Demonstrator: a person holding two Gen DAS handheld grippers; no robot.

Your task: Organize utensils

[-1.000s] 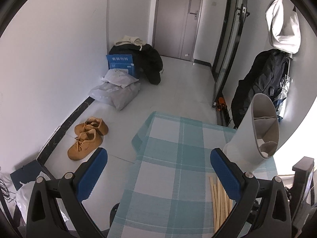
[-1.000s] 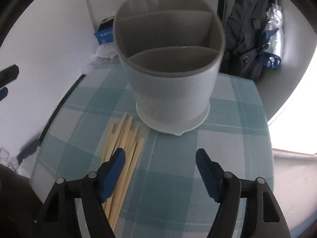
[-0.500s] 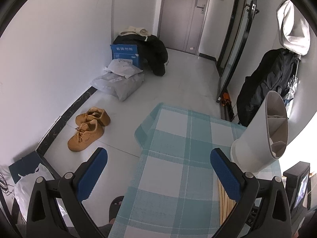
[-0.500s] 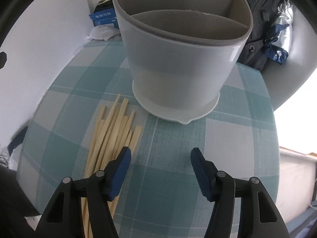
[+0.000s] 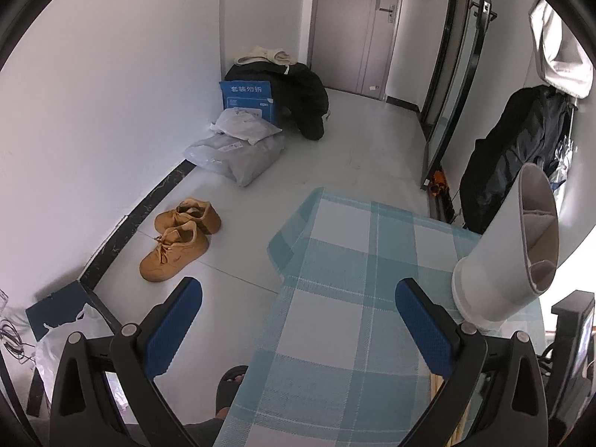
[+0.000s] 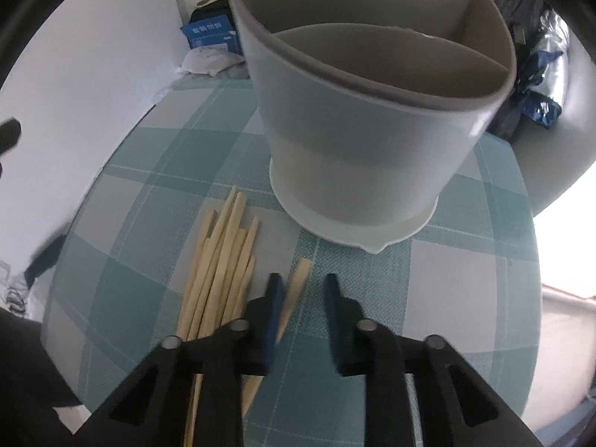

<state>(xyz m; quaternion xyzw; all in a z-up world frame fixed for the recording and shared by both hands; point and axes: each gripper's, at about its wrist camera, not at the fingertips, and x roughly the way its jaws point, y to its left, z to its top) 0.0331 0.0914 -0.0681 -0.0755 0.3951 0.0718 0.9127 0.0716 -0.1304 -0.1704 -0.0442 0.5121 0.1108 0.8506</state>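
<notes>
A white utensil holder (image 6: pixel 372 119) with inner dividers stands on the teal checked tablecloth (image 6: pixel 149 193); it also shows at the right of the left wrist view (image 5: pixel 506 260). Several wooden chopsticks (image 6: pixel 219 264) lie in a loose bundle in front of it, and one chopstick (image 6: pixel 294 294) lies apart to their right. My right gripper (image 6: pixel 301 283) is low over the table with its jaws narrowed but still apart; the single chopstick passes between them, beside the left fingertip. My left gripper (image 5: pixel 298 305) is wide open and empty above the table's left edge.
Off the table's left side the floor holds tan shoes (image 5: pixel 178 238), grey bags (image 5: pixel 238 149), a blue box (image 5: pixel 246 97) and dark clothing (image 5: pixel 294 93). A black bag (image 5: pixel 514 149) hangs at the right. A sandalled foot (image 5: pixel 229 383) is by the table's edge.
My right gripper has come down toward the chopsticks and its jaws have narrowed a lot around the single chopstick. The left gripper has drifted a little, still wide open.
</notes>
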